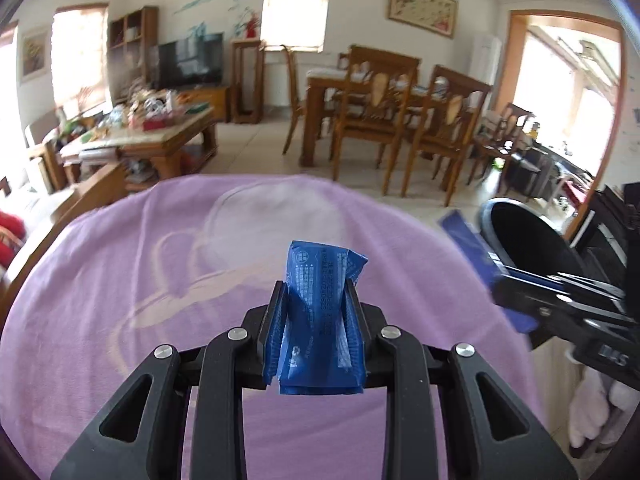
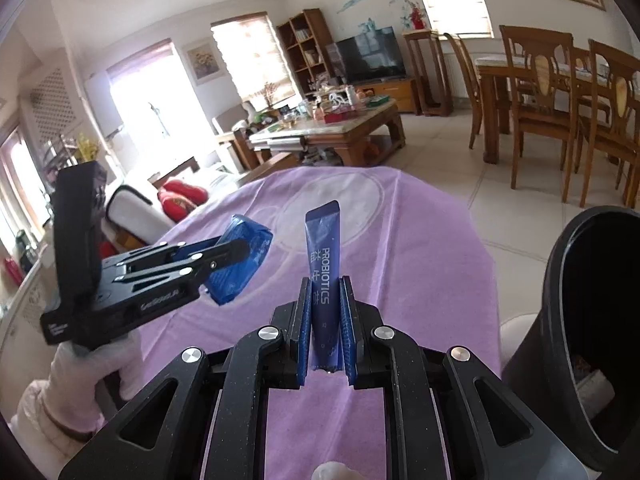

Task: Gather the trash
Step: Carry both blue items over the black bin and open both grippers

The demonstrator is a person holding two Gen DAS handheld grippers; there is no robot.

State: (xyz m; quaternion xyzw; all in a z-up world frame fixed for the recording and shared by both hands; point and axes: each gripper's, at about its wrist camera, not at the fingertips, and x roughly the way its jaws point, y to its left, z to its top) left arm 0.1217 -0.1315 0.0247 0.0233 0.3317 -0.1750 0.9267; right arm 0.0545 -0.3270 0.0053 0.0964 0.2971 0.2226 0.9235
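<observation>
Item 1. Left gripper [image 1: 316, 292]: jaws narrow, pressed on a crumpled blue wrapper [image 1: 320, 312], lower centre of the left wrist view. In the right wrist view the same gripper and wrapper appeared at centre left, carried in a white-gloved hand [image 2: 92, 364] at lower left.

Item 2. Right gripper [image 2: 326, 296]: jaws nearly closed on an upright purple sachet [image 2: 324, 276] printed "PROBIOTICS", lower centre of its own view. It showed blurred at the right edge of the left wrist view.

Item 3. Lilac cloth [image 2: 420, 280]: covered the table beneath both grippers. No other loose trash was visible on the part shown.

Item 4. Black bin [image 2: 580, 320]: right edge of the right wrist view, mouth open, some pale contents low inside. Also seen at centre right in the left wrist view, just beside the table.

Progress, as judged: both pieces picked up and clear of the cloth, neither yet over the bin. Remaining: carry each to the bin mouth and release.
</observation>
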